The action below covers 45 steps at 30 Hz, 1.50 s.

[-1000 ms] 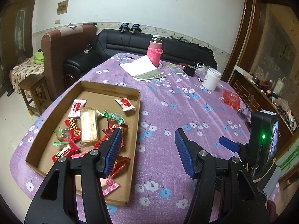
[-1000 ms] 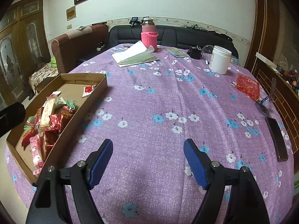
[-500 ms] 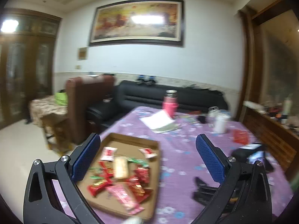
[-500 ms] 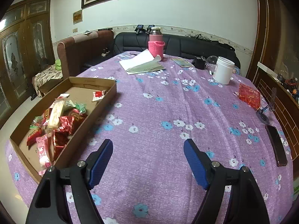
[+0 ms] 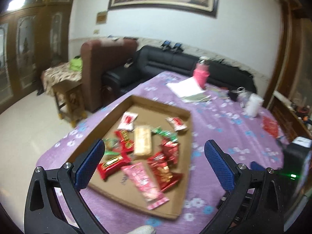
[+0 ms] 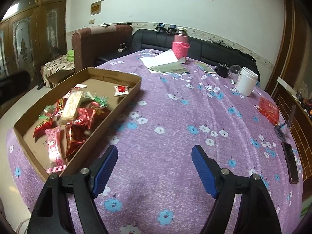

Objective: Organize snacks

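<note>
Jaws of the left gripper (image 5: 154,162) stand wide apart and empty, angled down over the cardboard tray (image 5: 187,136) holding the snacks (image 5: 143,143). The right gripper (image 6: 155,164), jaws parted and empty, tilts toward the purple-clothed surface (image 6: 175,117) beside the tray.

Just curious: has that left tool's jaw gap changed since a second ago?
Yes. The left tool stands wider: its fingers now straddle most of the cardboard tray, where before they flanked only its right edge.

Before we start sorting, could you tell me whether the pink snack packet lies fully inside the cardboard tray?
Not fully. The pink packet lies mostly in the cardboard tray, but its near end sticks out over the tray's front rim.
</note>
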{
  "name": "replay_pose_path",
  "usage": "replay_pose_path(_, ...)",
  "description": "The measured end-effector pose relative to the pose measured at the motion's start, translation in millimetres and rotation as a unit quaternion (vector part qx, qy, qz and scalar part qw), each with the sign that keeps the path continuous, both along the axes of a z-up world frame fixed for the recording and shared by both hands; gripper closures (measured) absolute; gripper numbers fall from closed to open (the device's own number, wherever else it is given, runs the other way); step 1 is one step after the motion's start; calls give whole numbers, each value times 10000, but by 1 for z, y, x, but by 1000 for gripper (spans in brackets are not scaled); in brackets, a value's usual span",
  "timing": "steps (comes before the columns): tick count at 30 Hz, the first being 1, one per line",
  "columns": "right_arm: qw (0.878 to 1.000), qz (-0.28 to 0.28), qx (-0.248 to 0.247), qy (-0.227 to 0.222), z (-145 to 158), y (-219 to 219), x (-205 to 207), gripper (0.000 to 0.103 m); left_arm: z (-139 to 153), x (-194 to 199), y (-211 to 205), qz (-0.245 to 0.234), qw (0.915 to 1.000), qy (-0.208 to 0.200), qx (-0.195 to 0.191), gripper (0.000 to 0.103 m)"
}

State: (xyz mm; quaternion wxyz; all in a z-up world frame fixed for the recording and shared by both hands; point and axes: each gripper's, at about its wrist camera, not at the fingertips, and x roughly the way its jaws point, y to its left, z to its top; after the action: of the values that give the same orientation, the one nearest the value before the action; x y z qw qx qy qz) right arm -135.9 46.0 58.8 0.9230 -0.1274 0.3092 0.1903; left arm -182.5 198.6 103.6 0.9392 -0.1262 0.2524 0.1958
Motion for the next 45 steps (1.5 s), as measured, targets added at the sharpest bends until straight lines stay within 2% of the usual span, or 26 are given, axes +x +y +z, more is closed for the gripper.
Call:
replay_pose_path(5,9997,148,-210,-24,-4,14,-4,22,-16,5,11,66,9994,268,-202,0)
replay_pose_path(15,9990,253,-381,5,-8,30,-7,21,-29,11,27,50,9976,505,-474,0)
replay_pose_path(38,9975,408,-577,81,-17,44,-10,21,-46,20,35,-37,9918,888,-918,0)
replay_pose_path(45,9977,401,-529,115,-17,41,-10,21,-46,20,31,-75,9920,883,-904,0)
